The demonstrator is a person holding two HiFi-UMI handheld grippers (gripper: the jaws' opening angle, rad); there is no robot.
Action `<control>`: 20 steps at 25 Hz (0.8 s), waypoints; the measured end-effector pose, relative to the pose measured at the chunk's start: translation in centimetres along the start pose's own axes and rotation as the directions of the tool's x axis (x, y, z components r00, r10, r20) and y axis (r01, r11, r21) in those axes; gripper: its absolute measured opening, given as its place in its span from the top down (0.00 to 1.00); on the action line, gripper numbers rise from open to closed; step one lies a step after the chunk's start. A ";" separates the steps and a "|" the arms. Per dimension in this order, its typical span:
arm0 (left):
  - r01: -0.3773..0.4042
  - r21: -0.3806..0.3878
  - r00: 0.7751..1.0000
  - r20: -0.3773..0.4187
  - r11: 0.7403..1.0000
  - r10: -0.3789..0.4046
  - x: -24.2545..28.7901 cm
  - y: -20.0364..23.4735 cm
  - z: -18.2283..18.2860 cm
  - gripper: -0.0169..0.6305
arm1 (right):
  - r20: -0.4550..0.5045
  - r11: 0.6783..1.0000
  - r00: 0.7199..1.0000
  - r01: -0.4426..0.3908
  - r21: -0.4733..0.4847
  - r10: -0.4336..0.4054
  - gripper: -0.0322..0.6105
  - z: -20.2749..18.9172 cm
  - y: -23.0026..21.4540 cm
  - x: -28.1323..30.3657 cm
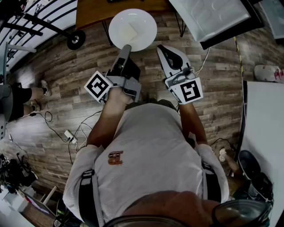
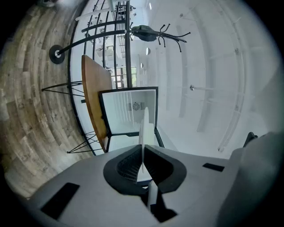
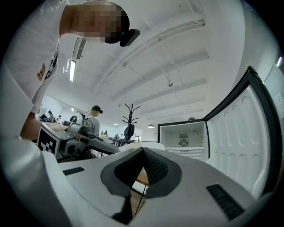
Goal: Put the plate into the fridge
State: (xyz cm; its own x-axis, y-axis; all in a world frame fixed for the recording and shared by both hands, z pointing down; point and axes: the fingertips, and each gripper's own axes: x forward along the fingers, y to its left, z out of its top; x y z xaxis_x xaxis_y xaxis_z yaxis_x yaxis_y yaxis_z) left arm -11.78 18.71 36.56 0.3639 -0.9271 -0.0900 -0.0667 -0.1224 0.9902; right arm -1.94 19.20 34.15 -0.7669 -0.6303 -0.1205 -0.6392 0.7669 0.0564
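A white round plate (image 1: 133,27) with a pale square piece on it is held out level in front of the person. My left gripper (image 1: 126,48) is shut on its near rim. In the left gripper view the plate (image 2: 144,126) runs edge-on between the jaws of the left gripper (image 2: 143,153). My right gripper (image 1: 162,48) hangs just right of the plate, shut, with nothing in it; the pads meet at the right gripper's (image 3: 141,150) tip. The open fridge (image 3: 184,137) stands ahead, its door (image 3: 239,133) swung out to the right.
A wooden table (image 1: 93,11) on thin black legs stands left of the fridge, whose door (image 1: 208,15) reaches over the floor at top right. A coat rack (image 3: 130,119) and other people are farther back. Cables (image 1: 71,135) trail on the wooden floor at left.
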 end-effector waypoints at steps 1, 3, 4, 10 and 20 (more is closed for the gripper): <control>0.003 0.004 1.000 -0.001 1.000 -0.003 0.0 -0.1 0.0 0.93 | -0.001 1.000 1.000 0.000 0.000 0.000 0.90 0.0 0.0 0.0; 0.007 0.009 1.000 -0.001 1.000 -0.007 -0.1 -0.2 0.0 0.93 | -0.001 1.000 1.000 -0.001 -0.001 0.001 0.90 0.1 0.1 -0.1; 0.008 0.009 1.000 -0.001 1.000 -0.008 -0.1 -0.3 0.0 0.93 | -0.001 1.000 1.000 -0.001 -0.002 0.001 0.90 0.1 0.1 -0.1; 0.000 0.017 1.000 0.009 1.000 0.000 -0.1 -0.5 0.1 0.93 | 0.004 1.000 1.000 -0.026 0.010 0.026 0.90 0.3 0.4 0.2; -0.030 0.006 0.998 0.048 1.000 0.029 1.3 -0.6 0.0 0.93 | 0.021 0.999 0.999 -0.026 0.033 0.025 0.90 0.4 -1.8 -0.5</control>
State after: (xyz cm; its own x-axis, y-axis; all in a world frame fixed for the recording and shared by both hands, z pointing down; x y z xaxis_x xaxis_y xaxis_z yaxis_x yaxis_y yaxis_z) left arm -11.27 17.58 35.88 0.3170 -0.9461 -0.0659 -0.0833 -0.0970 0.9918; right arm -0.44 18.18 33.71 -0.7812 -0.6084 -0.1398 -0.6172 0.7864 0.0267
